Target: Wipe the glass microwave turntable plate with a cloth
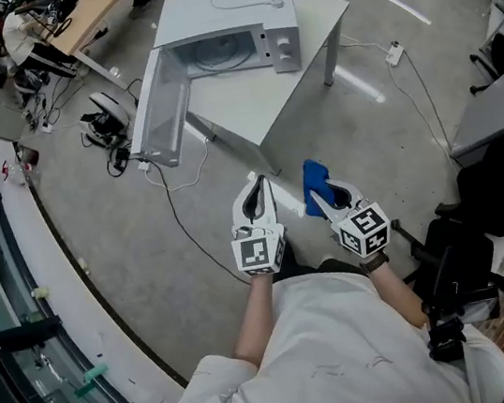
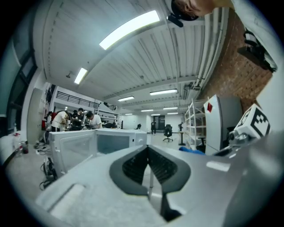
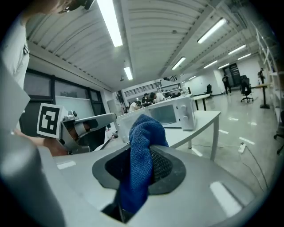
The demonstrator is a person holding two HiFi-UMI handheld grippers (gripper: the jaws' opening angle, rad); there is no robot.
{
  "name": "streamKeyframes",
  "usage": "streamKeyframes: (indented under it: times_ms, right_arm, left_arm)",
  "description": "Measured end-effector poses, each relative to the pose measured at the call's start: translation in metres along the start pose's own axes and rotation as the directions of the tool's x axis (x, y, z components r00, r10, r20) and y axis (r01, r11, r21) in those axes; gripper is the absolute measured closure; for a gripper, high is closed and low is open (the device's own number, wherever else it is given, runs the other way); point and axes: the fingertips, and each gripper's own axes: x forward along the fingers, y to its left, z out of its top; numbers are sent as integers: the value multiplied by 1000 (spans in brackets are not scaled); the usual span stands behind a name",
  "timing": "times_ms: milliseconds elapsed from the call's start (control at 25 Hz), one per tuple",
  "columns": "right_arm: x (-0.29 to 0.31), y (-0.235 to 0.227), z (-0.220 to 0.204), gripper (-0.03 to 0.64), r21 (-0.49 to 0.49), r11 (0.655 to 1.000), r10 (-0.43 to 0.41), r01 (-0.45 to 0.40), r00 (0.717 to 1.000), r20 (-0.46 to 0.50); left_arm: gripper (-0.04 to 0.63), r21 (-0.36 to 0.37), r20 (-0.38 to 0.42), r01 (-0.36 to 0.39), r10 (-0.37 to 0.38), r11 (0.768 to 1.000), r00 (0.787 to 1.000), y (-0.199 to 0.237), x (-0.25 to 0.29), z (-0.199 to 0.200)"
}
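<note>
The round glass turntable plate (image 1: 217,55) lies flat inside the cavity of the white boxy microwave (image 1: 231,9), where it shows only as a pale ring behind the opening. The microwave's door (image 1: 159,106), a windowed rectangular panel, is swung wide open to the left. The oven stands on a white table (image 1: 312,44) with a smooth flat top and slim legs, and a thin white cable (image 1: 244,0) lies looped on its roof.

Well apart from the plate, near the person's body, the blue terry cloth (image 1: 314,176) is bunched into a soft, nubbly wad. The right gripper (image 1: 320,196) has its jaws clenched on it: in the right gripper view the fabric (image 3: 142,155) fills the gap between the dark ribbed pads, bulges above them and hangs below.

Just beside it, the left gripper (image 1: 260,185) points towards the table. Its grey moulded jaws are pressed together in the left gripper view, ribbed pads (image 2: 133,166) meeting along a thin seam with nothing between them.

Both grippers hang over the grey floor (image 1: 142,223), which is smooth and faintly glossy.
</note>
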Motion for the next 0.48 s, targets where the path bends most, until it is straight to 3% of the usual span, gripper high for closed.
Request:
streamKeyframes:
  times_ms: [120,240,480]
  right_arm:
    - [-14,31,-8,518,-4,998,69,-69,998,-3]
    - [-28,61,15,518,-77,992,109,-104,992,60]
    - [-60,102,64,518,-129,990,77,-55,982,172]
  left_arm:
    - [595,33,-28,-27,28,999,999,-13,-39,-6]
    - [595,27,-22,-32,33,999,999,-19,-65,16]
    - [595,18,44,-3,2,1000,999,-12,-97,50]
